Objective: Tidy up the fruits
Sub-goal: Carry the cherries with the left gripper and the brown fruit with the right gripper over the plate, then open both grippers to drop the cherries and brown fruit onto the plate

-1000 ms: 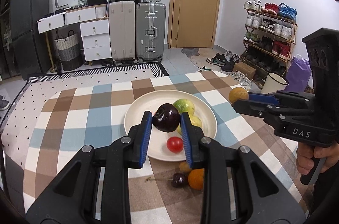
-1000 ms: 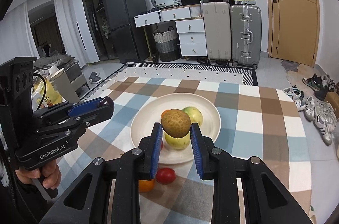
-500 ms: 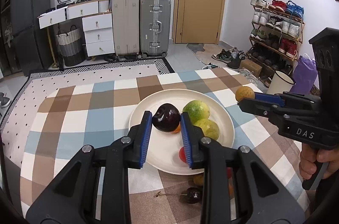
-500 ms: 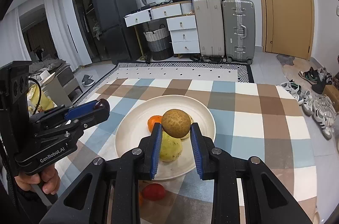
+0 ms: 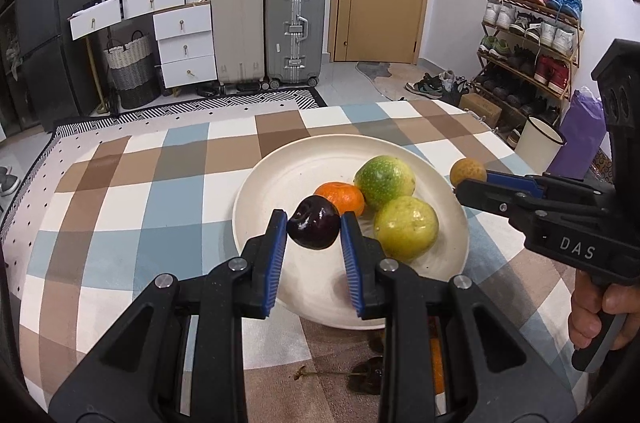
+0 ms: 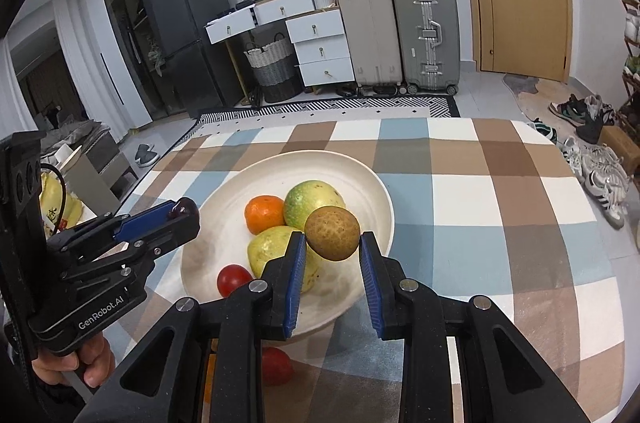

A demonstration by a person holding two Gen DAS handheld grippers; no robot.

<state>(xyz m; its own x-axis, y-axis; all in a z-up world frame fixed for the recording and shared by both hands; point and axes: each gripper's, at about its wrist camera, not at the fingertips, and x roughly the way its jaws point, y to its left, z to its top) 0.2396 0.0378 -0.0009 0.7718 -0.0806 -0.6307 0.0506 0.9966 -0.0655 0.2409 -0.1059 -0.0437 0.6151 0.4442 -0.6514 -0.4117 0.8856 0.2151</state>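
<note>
Over the checkered tablecloth point(image 5: 132, 191), left tool point(image 5: 313, 227) clamps a dark plum point(image 5: 314, 227), right tool point(image 6: 332, 241) a brown fruit point(image 6: 332, 233).

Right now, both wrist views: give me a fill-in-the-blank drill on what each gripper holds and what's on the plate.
1. The left gripper is shut on a dark ____.
2. The right gripper holds a round fruit whose skin is ____ in colour.
3. On the white plate, the tangerine is ____ in colour.
4. Besides the tangerine and a small red fruit, the plate holds ____ large green-yellow fruits.

Missing words: plum; brown; orange; two
</note>
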